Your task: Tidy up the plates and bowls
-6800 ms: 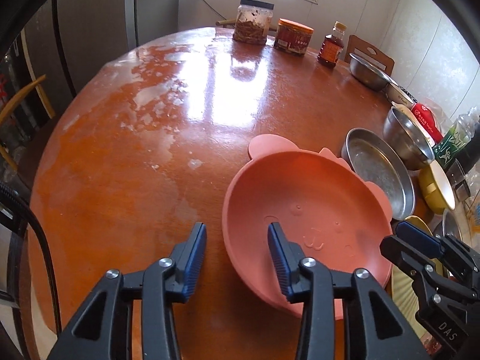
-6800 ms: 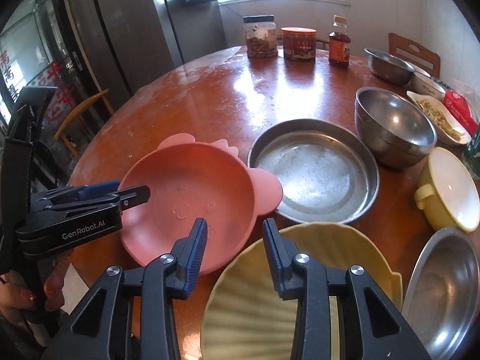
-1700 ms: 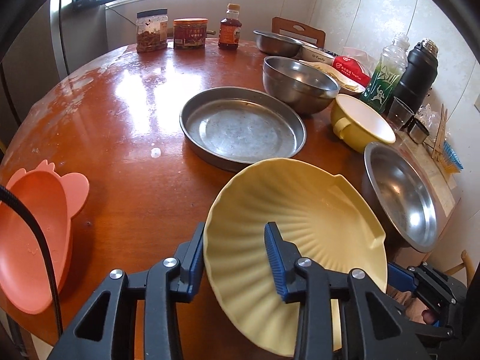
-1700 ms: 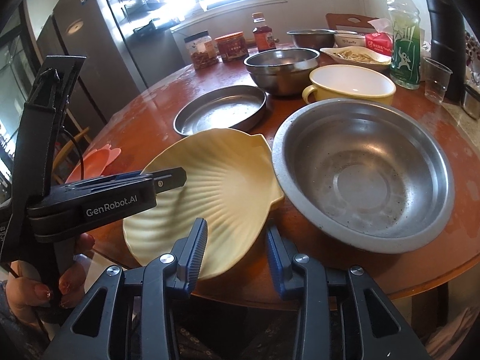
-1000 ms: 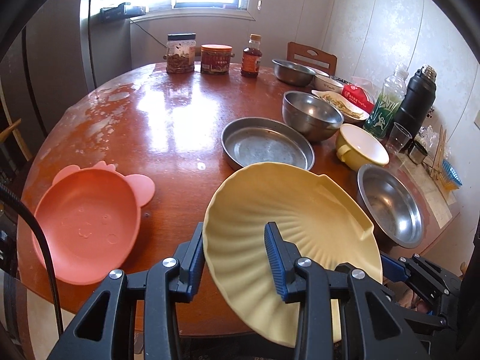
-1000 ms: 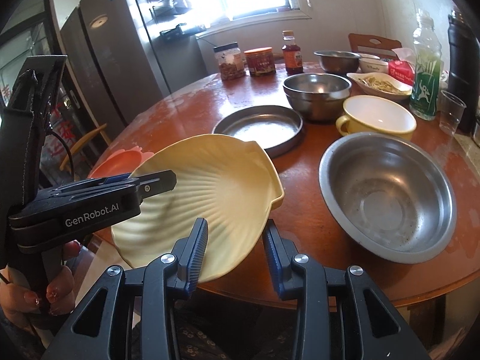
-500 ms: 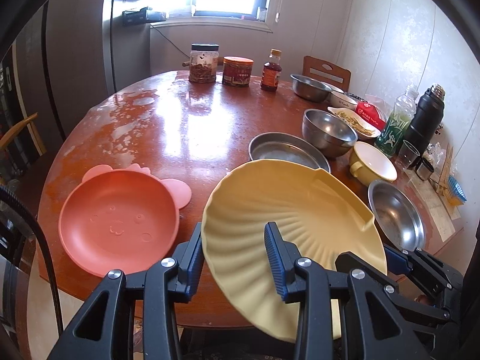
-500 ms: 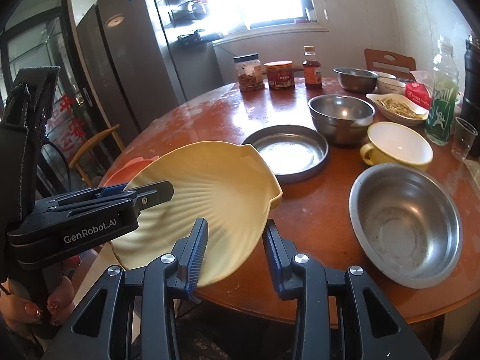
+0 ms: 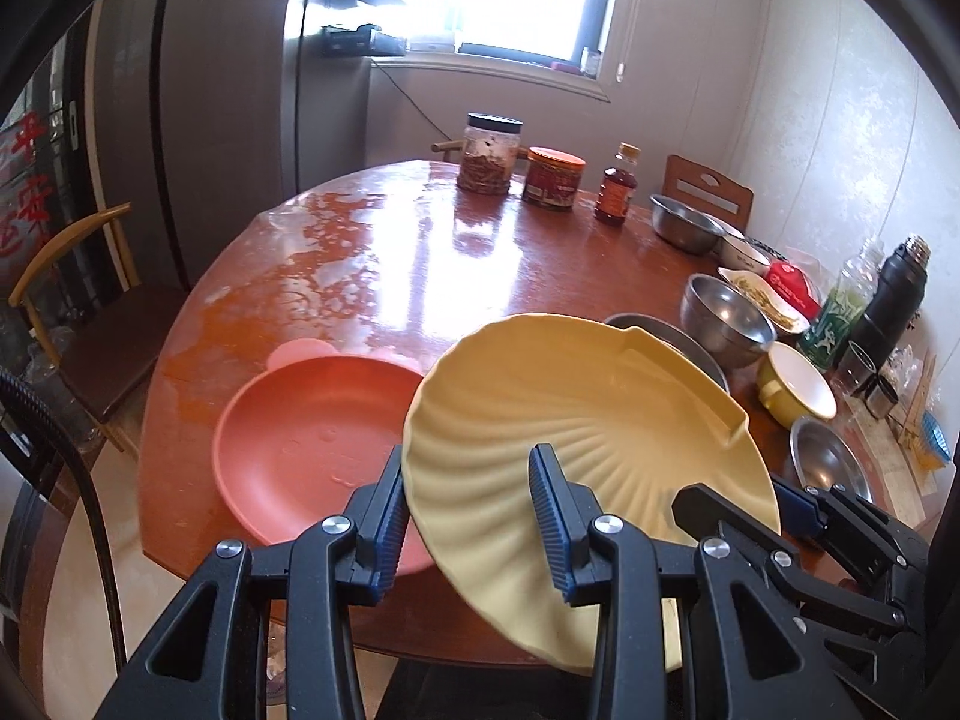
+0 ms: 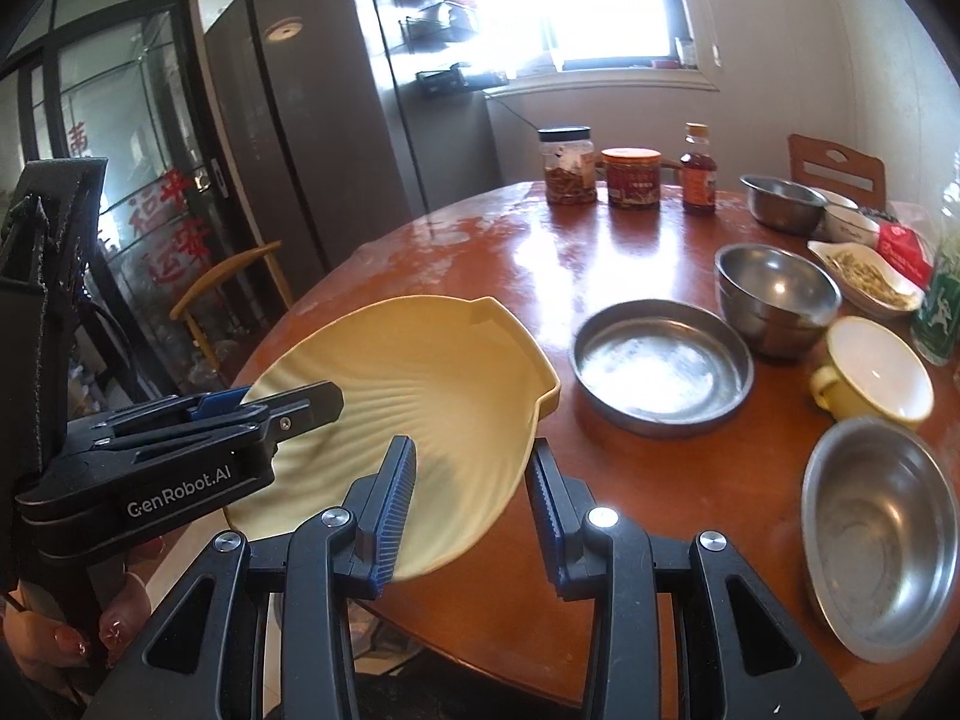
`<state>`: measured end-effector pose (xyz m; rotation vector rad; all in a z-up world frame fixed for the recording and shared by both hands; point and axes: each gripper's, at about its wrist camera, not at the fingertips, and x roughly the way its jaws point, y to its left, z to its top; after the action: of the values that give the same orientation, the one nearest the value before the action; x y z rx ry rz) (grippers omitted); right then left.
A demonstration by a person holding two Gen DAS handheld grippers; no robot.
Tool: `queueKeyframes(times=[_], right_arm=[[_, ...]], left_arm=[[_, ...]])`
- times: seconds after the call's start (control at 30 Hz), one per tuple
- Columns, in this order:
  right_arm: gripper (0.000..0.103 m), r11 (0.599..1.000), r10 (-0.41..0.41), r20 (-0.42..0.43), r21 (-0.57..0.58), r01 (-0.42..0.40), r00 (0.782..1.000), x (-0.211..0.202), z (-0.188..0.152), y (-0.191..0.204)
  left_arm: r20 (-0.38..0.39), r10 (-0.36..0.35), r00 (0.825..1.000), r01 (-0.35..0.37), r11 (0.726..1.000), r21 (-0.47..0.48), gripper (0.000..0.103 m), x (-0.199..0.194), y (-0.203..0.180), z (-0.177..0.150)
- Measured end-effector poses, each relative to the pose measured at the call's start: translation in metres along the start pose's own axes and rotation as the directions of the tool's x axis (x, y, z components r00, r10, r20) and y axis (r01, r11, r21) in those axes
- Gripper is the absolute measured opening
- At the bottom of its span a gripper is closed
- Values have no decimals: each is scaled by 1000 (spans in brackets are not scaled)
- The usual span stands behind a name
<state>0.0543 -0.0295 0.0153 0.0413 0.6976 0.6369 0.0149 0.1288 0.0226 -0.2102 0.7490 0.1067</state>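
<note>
A yellow shell-shaped plate [image 9: 570,396] hangs tilted above the near edge of the round wooden table [image 9: 420,276]. My left gripper [image 9: 471,516] is shut on its near-left rim, one finger over the rim and one under. My right gripper [image 10: 471,504] is shut on the plate's [image 10: 408,372] near-right rim. Each gripper also shows in the other's view: the right gripper [image 9: 780,510] at the plate's right, the left gripper [image 10: 270,408] at its left. A pink eared plate [image 9: 312,432] lies on the table, its right side hidden behind the yellow plate.
A flat steel pan [image 10: 660,360], a deep steel bowl [image 10: 774,288], a yellow mug-bowl [image 10: 870,369] and a wide steel bowl [image 10: 879,534] sit to the right. Jars and a bottle [image 9: 615,192] stand at the back. A chair [image 9: 90,312] stands left of the table.
Both grippers have carried the yellow plate to the left and a little higher. The pink plate has come closer and now sits partly behind the yellow plate's left edge.
</note>
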Motion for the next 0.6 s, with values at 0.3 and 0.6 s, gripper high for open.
queueKeyframes(times=[0.3, 0.6], right_arm=[[39, 997, 53, 20, -53, -52, 998, 25, 28, 29], [39, 990, 96, 28, -109, -92, 995, 52, 53, 51]], left_arm=[[25, 67, 997, -67, 998, -15, 39, -2, 30, 18], [54, 131, 990, -130, 991, -32, 39, -3, 56, 36]])
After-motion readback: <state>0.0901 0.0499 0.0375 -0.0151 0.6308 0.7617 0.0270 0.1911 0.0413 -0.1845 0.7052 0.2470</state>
